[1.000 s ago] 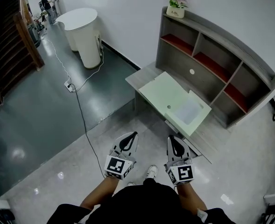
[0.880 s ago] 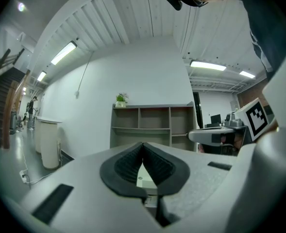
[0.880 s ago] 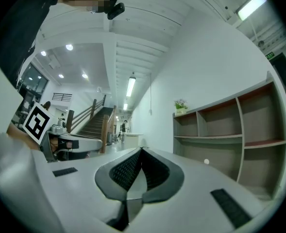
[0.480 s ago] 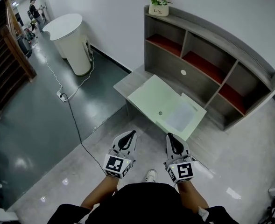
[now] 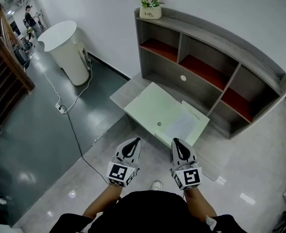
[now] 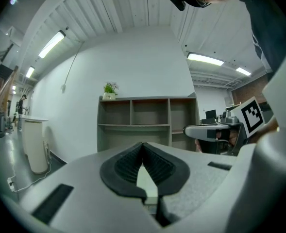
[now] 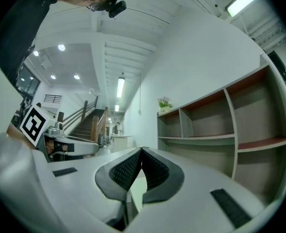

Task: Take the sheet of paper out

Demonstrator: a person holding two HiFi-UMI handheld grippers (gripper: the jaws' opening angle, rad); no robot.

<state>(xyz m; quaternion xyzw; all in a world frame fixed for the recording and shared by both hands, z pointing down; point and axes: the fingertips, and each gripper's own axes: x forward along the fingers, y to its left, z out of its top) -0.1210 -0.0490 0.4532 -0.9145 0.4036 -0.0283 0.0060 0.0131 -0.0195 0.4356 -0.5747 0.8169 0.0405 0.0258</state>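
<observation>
Pale green rectangular folder (image 5: pixel 150 106) bears a thin white sheet of paper (image 5: pixel 180 125).

I wear a black top (image 5: pixel 147 212) and a white shoe (image 5: pixel 156 184). My left gripper (image 5: pixel 137 140) and right gripper (image 5: pixel 175 141) are pale grey moulded shells with black ribbed pads (image 6: pixel 157 166), each carrying a black-and-white square-marker cube (image 5: pixel 121 173).

Bright, even light falls from ceiling strip lamps (image 6: pixel 205 58). The glossy floor (image 5: pixel 36 144) carries soft glare spots. Both gripper views bulge and darken at round edges, and the nearest parts look blurred.
</observation>
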